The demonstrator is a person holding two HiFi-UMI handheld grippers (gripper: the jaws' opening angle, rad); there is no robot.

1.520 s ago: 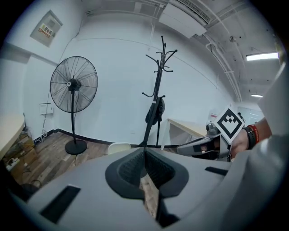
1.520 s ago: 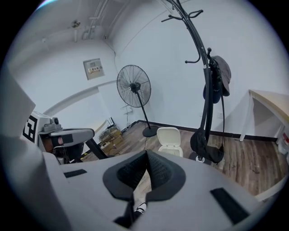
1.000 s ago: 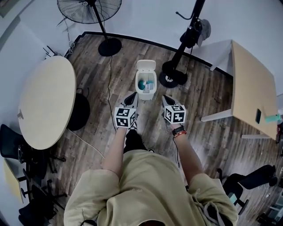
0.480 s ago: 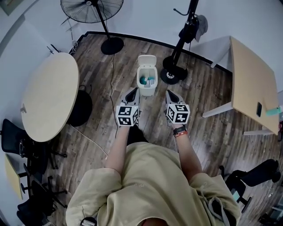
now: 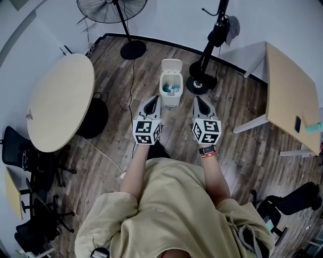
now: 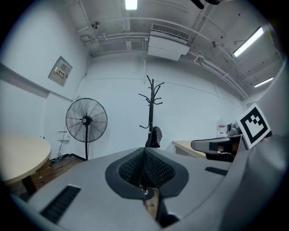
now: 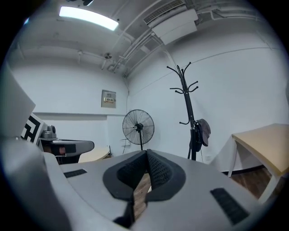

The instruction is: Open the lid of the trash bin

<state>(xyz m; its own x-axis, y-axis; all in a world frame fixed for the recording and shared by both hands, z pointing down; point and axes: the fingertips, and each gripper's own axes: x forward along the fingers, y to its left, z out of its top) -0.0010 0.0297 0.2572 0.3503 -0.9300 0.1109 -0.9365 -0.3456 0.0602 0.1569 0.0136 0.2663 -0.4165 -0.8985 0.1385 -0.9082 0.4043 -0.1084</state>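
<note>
The small white trash bin (image 5: 171, 90) stands on the wood floor in the head view, its lid (image 5: 171, 64) tipped up at the far side and blue and white rubbish showing inside. My left gripper (image 5: 154, 100) hovers just near-left of the bin and my right gripper (image 5: 198, 100) just near-right, neither touching it. Both are held high and level. In the left gripper view the left gripper (image 6: 144, 151) has its jaws pressed together with nothing between them. In the right gripper view the right gripper (image 7: 146, 153) is likewise shut and empty. The bin is out of sight in both gripper views.
A coat stand (image 5: 212, 40) rises right behind the bin, and a floor fan (image 5: 112, 7) stands at the back left with a cable (image 5: 126, 108) trailing across the floor. A round table (image 5: 60, 103) is to the left, a rectangular table (image 5: 290, 98) to the right, and black chairs (image 5: 25, 166) at the near left.
Both shut grippers have drawn back and up from the bin, which now looks smaller and farther off. The lid stays up.
</note>
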